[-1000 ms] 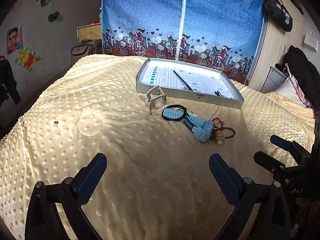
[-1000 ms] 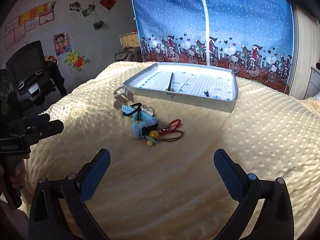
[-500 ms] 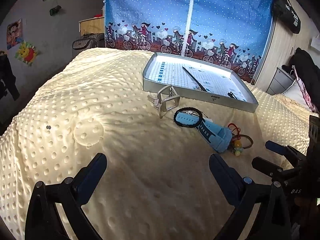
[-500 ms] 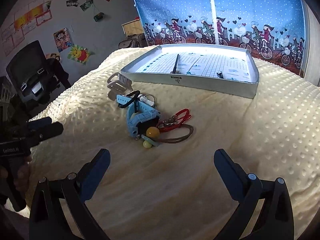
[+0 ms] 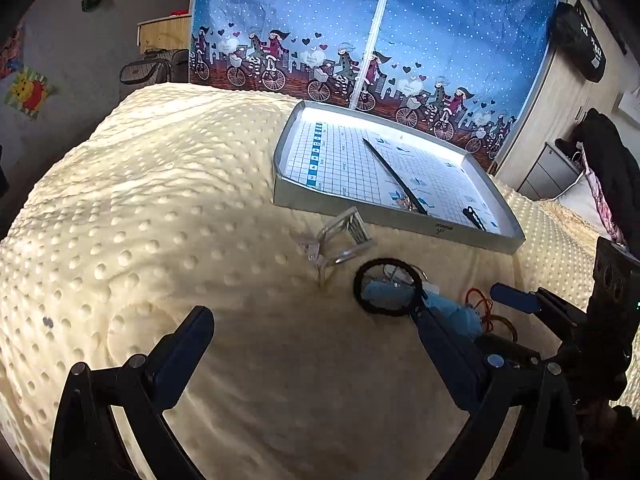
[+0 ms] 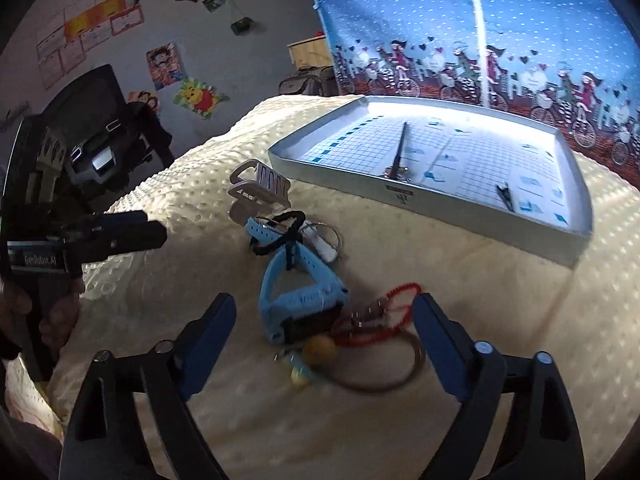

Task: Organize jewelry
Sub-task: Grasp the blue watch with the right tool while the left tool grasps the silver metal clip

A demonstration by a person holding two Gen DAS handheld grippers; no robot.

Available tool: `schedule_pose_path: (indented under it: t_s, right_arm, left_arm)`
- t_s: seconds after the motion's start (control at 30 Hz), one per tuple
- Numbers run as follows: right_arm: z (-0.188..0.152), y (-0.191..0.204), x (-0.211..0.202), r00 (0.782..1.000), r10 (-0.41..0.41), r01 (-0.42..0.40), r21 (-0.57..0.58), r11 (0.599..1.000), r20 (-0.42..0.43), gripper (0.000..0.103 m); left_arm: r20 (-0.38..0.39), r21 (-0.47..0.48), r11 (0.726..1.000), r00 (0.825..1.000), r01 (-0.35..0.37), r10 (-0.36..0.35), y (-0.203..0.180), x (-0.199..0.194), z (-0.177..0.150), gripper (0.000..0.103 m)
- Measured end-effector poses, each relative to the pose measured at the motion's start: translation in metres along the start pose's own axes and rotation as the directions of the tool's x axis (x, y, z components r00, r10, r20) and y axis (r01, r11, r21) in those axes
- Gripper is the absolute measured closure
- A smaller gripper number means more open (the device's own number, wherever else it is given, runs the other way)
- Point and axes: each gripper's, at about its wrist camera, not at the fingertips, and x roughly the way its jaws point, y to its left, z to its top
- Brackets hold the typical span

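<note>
We hold two grippers over a cream dotted bed (image 5: 168, 208). Our left gripper (image 5: 316, 320) hangs released, its jaws spread wide over bare blanket, with open room from nine o'clock round to twelve in the left wrist view. Our right gripper (image 6: 324, 316) is likewise released, its jaws set either side of the jewelry heap without touching it.

The heap lies near the middle of the bed: a blue watch (image 6: 298, 292) with a black hair tie (image 6: 280, 232) draped over its strap, a red coiled cord (image 6: 384, 320) at the watch's three o'clock, a brown loop (image 6: 400, 380) and two small beads (image 6: 318, 346) at its five o'clock. A clear hair claw (image 6: 260, 188) sits at the heap's eleven o'clock, just beside the tray's near-left corner.

The silver tray (image 6: 460, 204) rests at twelve o'clock, its near wall close behind the heap and its far rim near the blue curtain (image 6: 500, 20). Inside lie a long dark hair stick (image 6: 400, 148) and a small black clip (image 6: 506, 196), with most of the gridded floor bare. The bed's edge drops away at nine o'clock in the right wrist view.
</note>
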Motion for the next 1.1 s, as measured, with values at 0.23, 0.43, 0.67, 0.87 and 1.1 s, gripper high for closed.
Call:
schedule_pose_path:
  t_s: [0.23,0.43,0.67,0.87,1.1]
  right_arm:
    - [0.005,0.001,0.017,0.993,0.110,-0.111,-0.017,0.994,-0.038,0.021]
    - [0.008,0.006,0.021,0.991,0.121,-0.125,-0.074,0.989,-0.048,0.022]
    - [0.001,0.000,0.024,0.987,0.137,-0.140,-0.035,0.990,-0.079,0.030]
    - [-0.002,0.000,0.025,0.988,0.130,-0.132,-0.022,0.991,-0.078,0.037]
    - [0.000,0.005,0.028,0.986,0.124,-0.131,-0.058,0.990,-0.114,0.051]
  left_arm:
    - [-0.020,0.077,0.997,0.999,0.029,-0.027,0.000,0.035,0.028,0.004]
    - [-0.013,0.226,0.974,1.000,0.012,-0.009,-0.018,0.051,0.040,0.009]
    - [-0.034,0.284,0.958,0.999,0.031,-0.022,-0.027,0.060,0.042,0.037]
    - [-0.049,0.307,0.951,0.998,0.044,-0.031,-0.033,0.060,0.037,0.064]
    - [-0.033,0.264,0.963,0.998,0.054,-0.047,-0.036,0.039,0.029,0.064]
